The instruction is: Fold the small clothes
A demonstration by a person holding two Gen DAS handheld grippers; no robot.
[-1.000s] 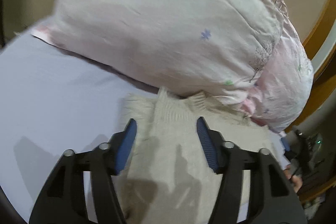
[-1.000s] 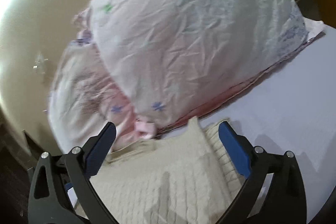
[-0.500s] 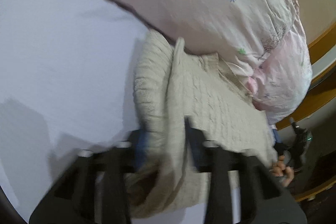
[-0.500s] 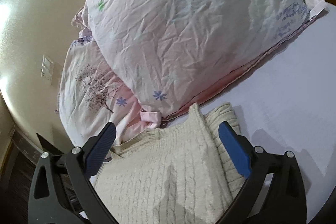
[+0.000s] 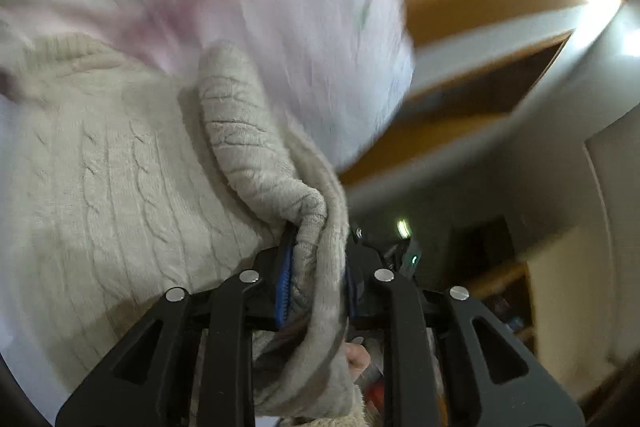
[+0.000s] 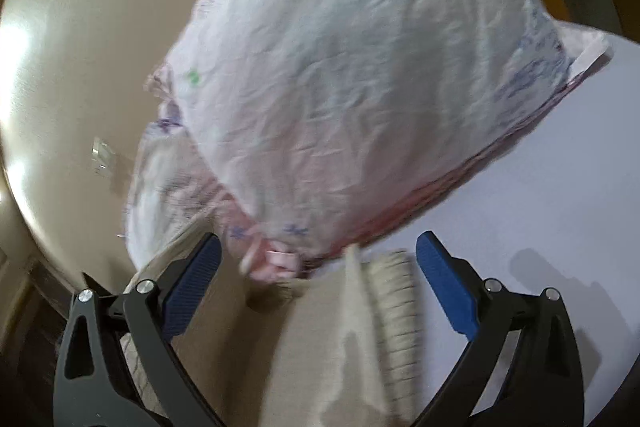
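Note:
A cream cable-knit sweater [image 5: 120, 187] lies on the pale lilac bed sheet [image 6: 540, 195], its top against the pillows. My left gripper [image 5: 316, 267] is shut on a bunched fold of the sweater and lifts it off the bed; the knit drapes over the jaws. In the right wrist view the sweater [image 6: 320, 347] lies under my right gripper [image 6: 318, 279], which is open wide and empty above it, near the pillow's lower edge.
Two pale pink flowered pillows [image 6: 360, 75] are stacked at the head of the bed, touching the sweater. A beige wall [image 6: 80, 47] and a wooden headboard [image 5: 460, 11] stand behind. Dark furniture [image 5: 500, 267] stands beyond the bed edge.
My left gripper has closed on the sweater's edge and lifted it, swinging towards the right. The right gripper stayed open and shifted slightly over the sweater.

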